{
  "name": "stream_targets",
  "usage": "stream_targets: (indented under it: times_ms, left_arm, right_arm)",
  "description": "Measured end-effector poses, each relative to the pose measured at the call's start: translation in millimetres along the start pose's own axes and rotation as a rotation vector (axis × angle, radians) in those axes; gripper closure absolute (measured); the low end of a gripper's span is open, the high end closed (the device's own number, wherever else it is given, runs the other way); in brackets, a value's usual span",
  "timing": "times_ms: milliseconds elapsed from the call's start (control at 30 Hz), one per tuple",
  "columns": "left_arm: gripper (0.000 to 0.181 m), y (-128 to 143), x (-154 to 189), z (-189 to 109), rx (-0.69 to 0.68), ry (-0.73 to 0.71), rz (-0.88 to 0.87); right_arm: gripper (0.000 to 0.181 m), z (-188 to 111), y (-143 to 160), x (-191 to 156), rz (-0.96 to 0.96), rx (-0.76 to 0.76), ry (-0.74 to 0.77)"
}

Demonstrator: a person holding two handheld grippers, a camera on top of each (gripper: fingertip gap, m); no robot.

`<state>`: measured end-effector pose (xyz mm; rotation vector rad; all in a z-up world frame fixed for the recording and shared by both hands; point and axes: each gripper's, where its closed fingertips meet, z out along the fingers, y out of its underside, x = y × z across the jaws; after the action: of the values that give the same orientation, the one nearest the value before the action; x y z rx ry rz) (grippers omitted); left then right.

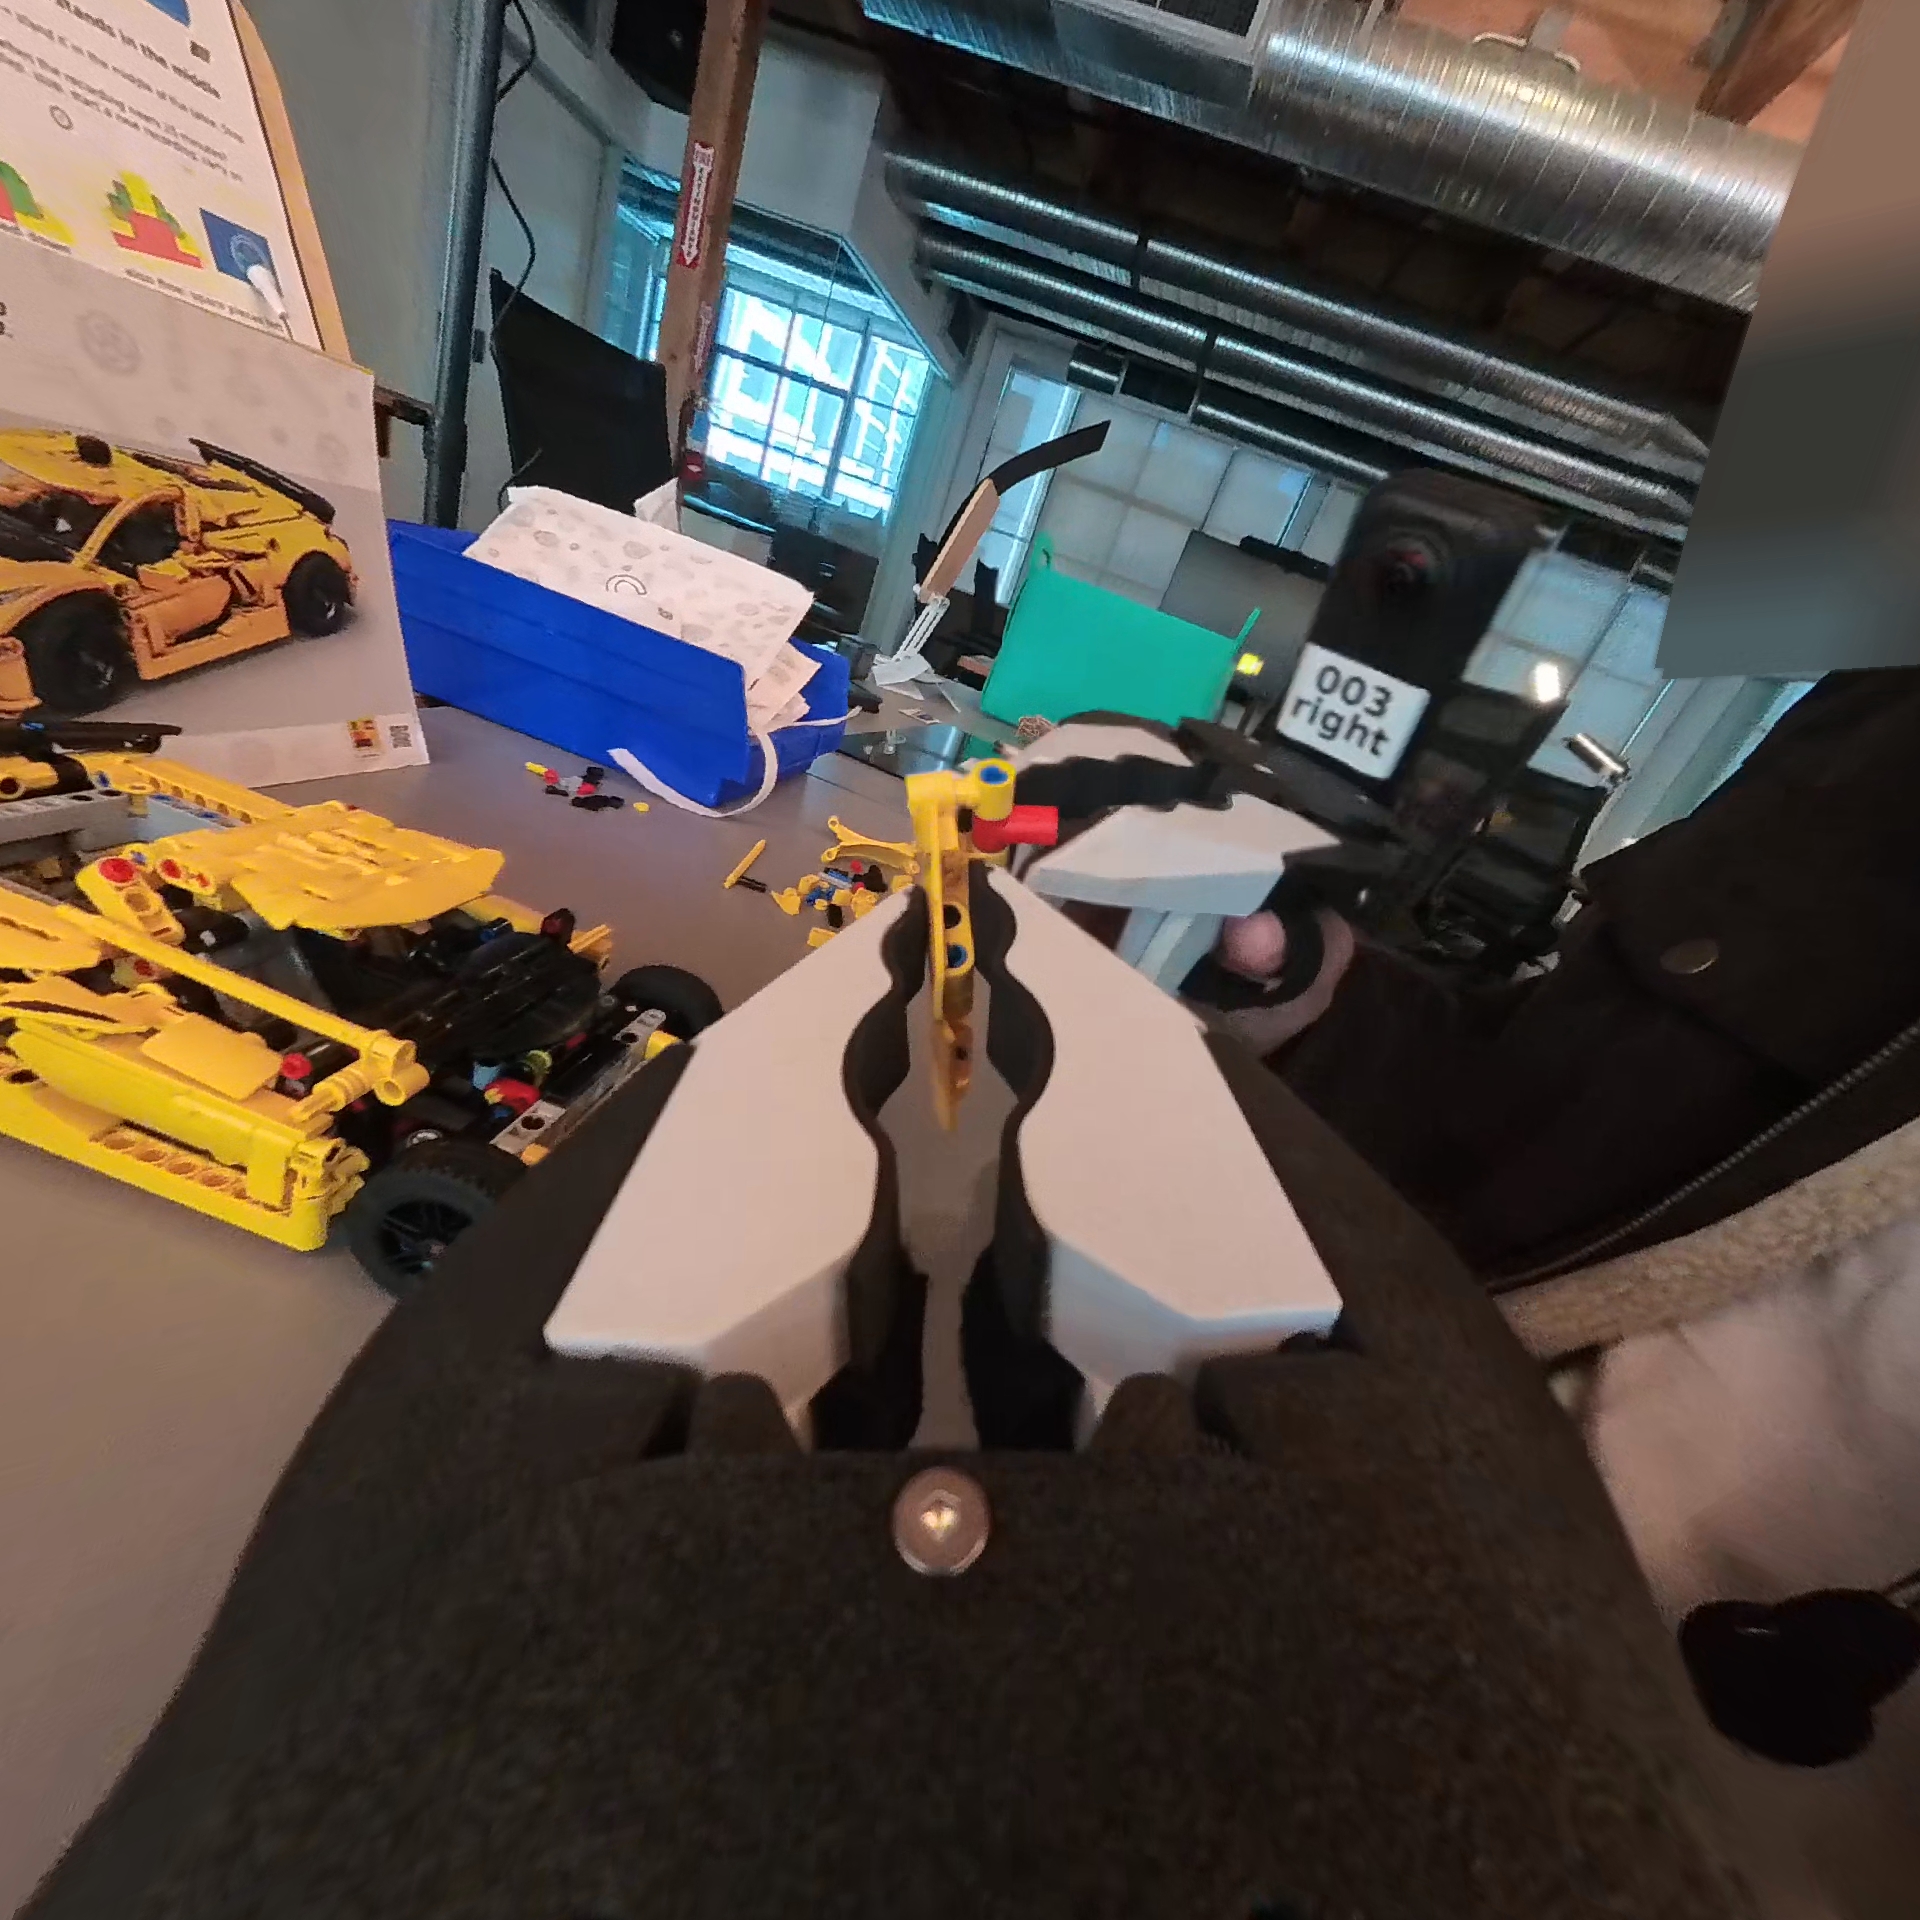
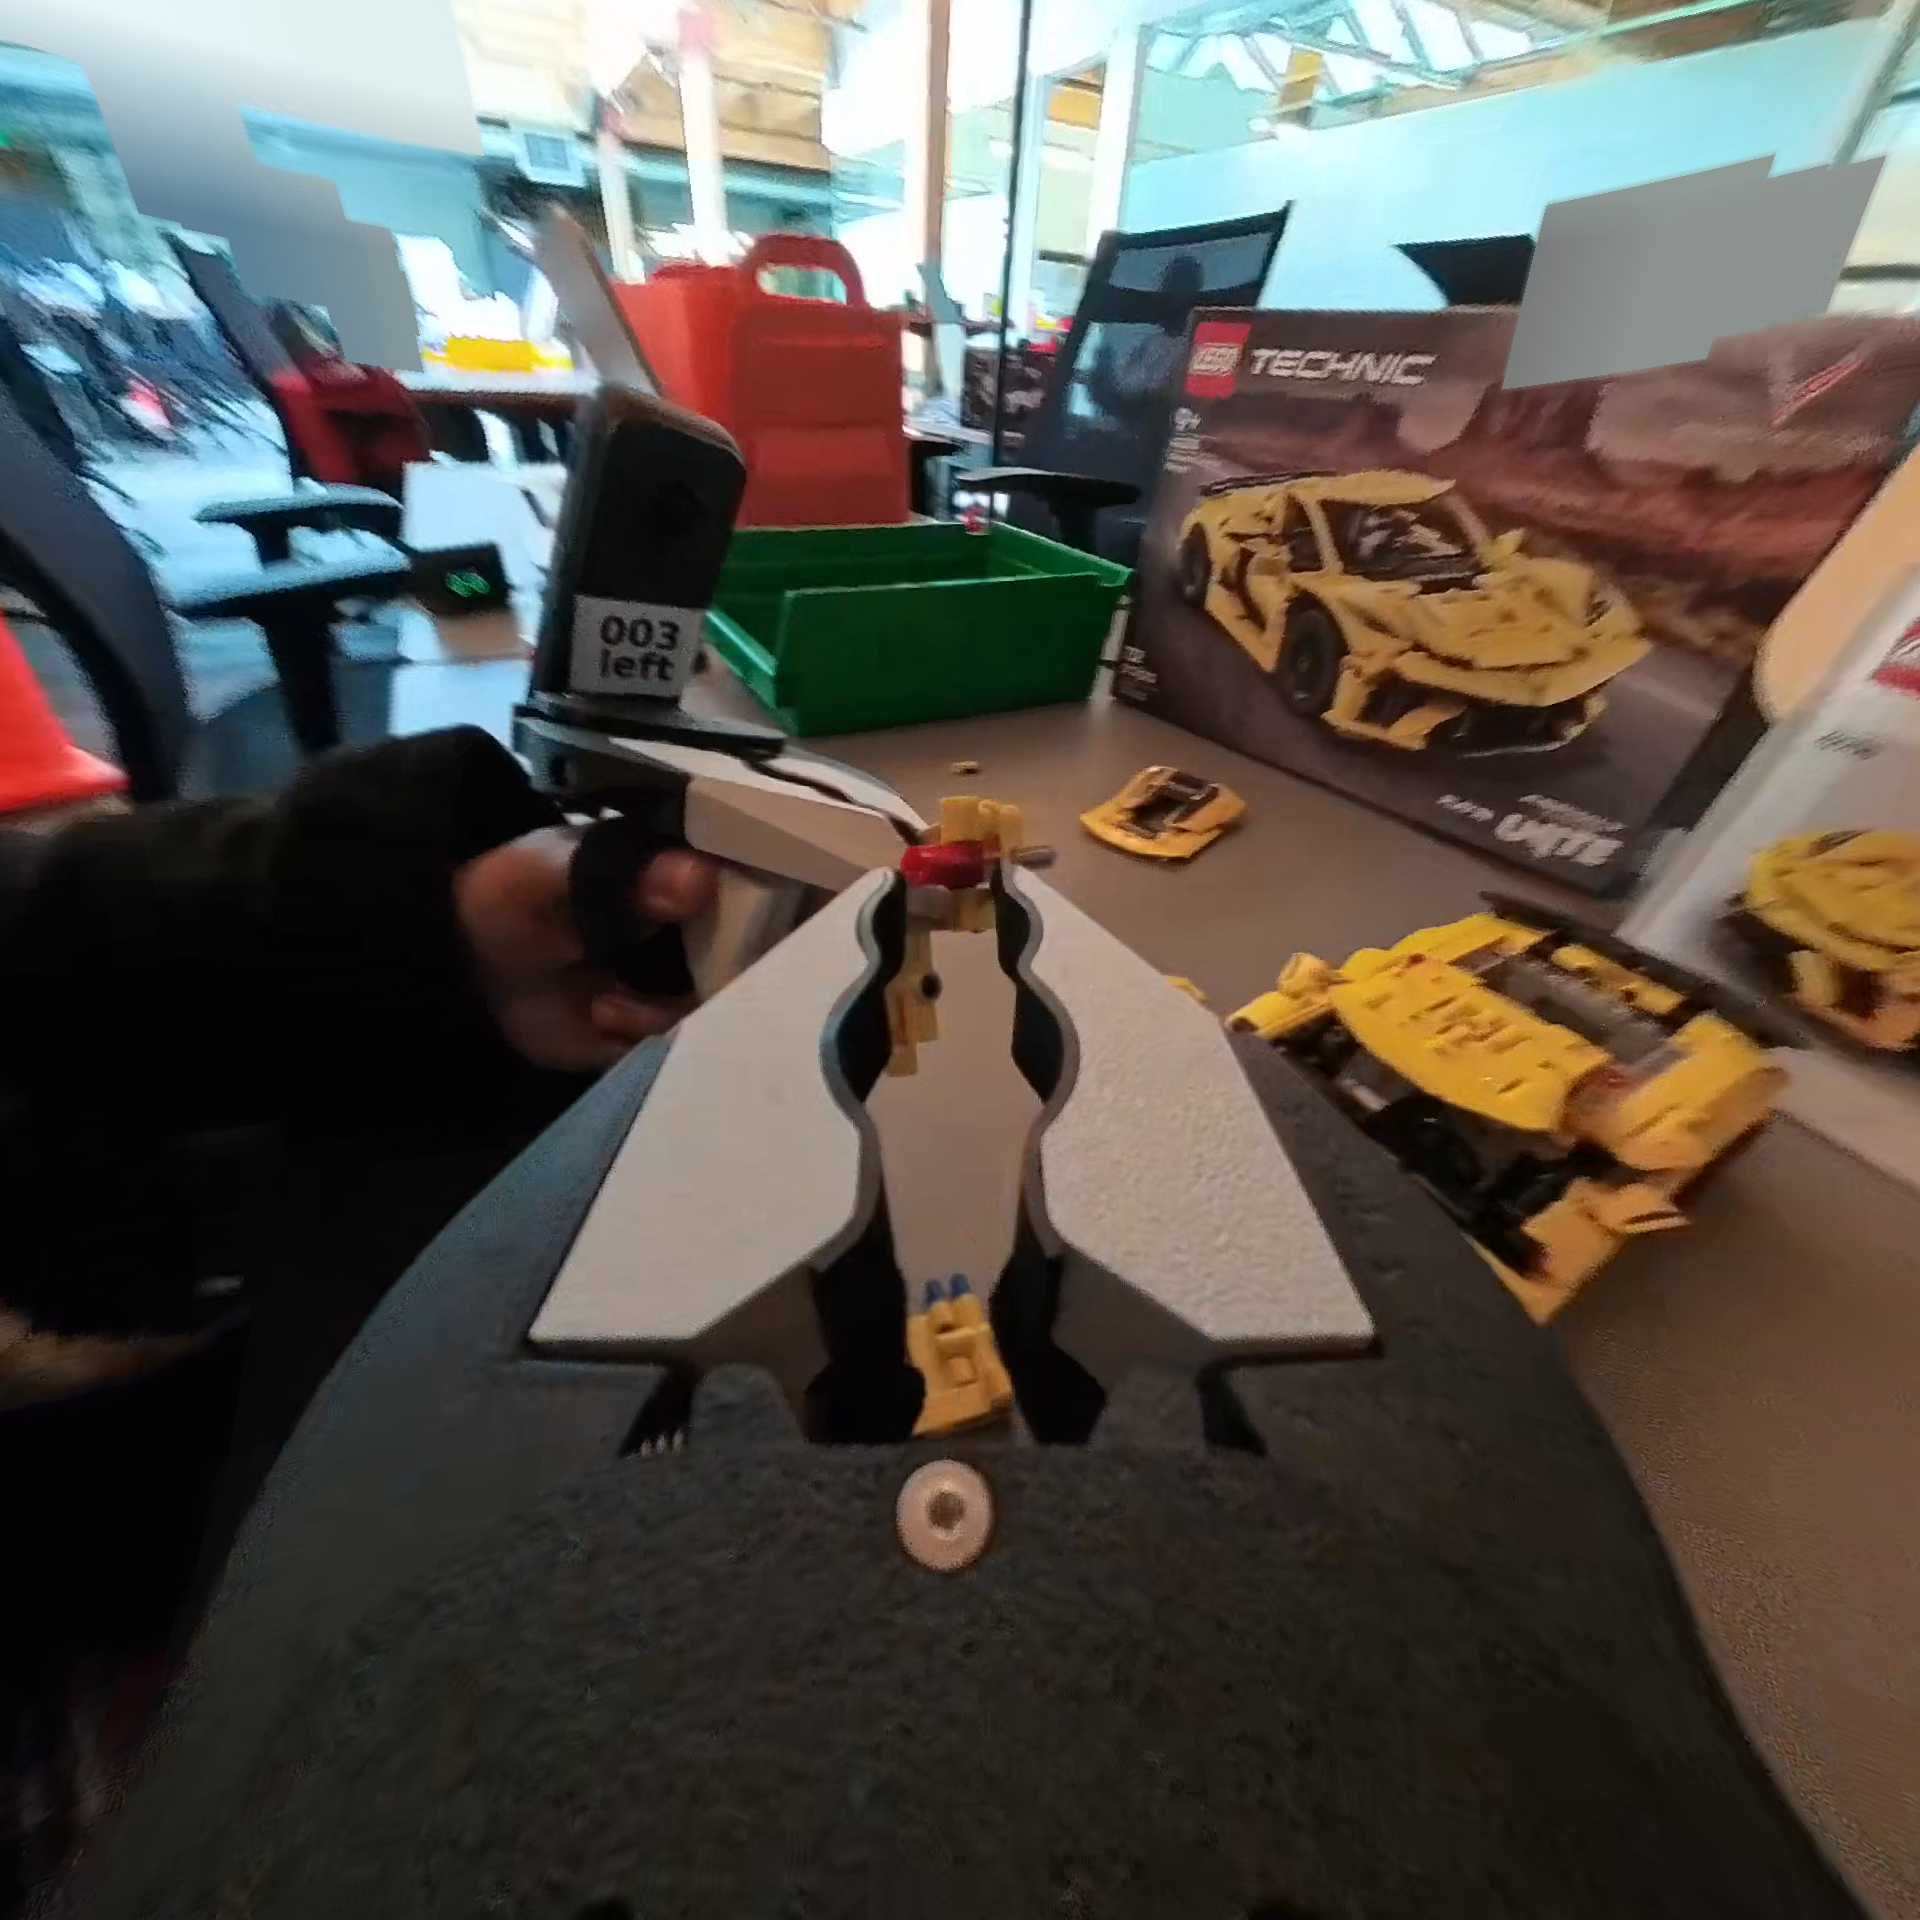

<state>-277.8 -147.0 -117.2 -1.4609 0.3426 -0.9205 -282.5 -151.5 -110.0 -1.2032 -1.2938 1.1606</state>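
An open loft-style office or lab: bare ceiling ducts (image 1: pixel 1455 135), big grid windows (image 1: pixel 810 405), office chairs (image 2: pixel 1132 343) and parts bins (image 2: pixel 914 623).

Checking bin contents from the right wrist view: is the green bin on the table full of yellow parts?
No, the green bin shows only its bare green inside; no yellow parts are visible in it.

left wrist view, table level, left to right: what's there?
Partly built yellow car → blue bin → loose small parts → yellow piece pinched in the left gripper → right gripper, at its red connector.
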Motion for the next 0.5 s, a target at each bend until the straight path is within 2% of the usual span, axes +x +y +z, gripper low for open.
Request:
stream_targets:
  times_ms: [67, 100, 167, 267, 367, 467, 500]
  left_arm:
    - [0.174, 7.0, -0.3, 3.2, -0.046, -0.028, 0.059]
    - [0.174, 6.7, 0.3, 3.5, -0.047, -0.040, 0.089]
    - [0.174, 7.2, -0.3, 3.2, -0.053, -0.047, 0.092]
    - [0.174, 8.8, 0.6, 3.6, -0.062, -0.041, 0.103]
    - [0.175, 17.8, -8.2, 5.2, -0.124, -0.107, 0.149]
    - [0.173, 18.8, -20.2, 1.8, -0.133, -0.136, 0.054]
    - [0.173, 15.0, -43.0, -8.2, -0.107, -0.266, 0.026]
  right_arm:
    - [0.162, -1.0, 0.2, -2.6, 0.092, 0.016, -0.059]
    - [0.167, -2.0, -0.4, -1.1, 0.106, 0.031, -0.065]
    - [0.167, -1.1, 1.5, -0.3, 0.105, 0.018, -0.070]
    - [0.168, -2.3, 2.4, -1.5, 0.037, 0.007, -0.048]
    - [0.169, -2.6, 15.1, 5.1, -0.072, -0.087, 0.025]
    - [0.171, 0.5, 21.7, 7.2, -0.103, -0.097, 0.076]
    - [0.181, -2.4, 16.9, -4.4, -0.103, -0.059, 0.004]
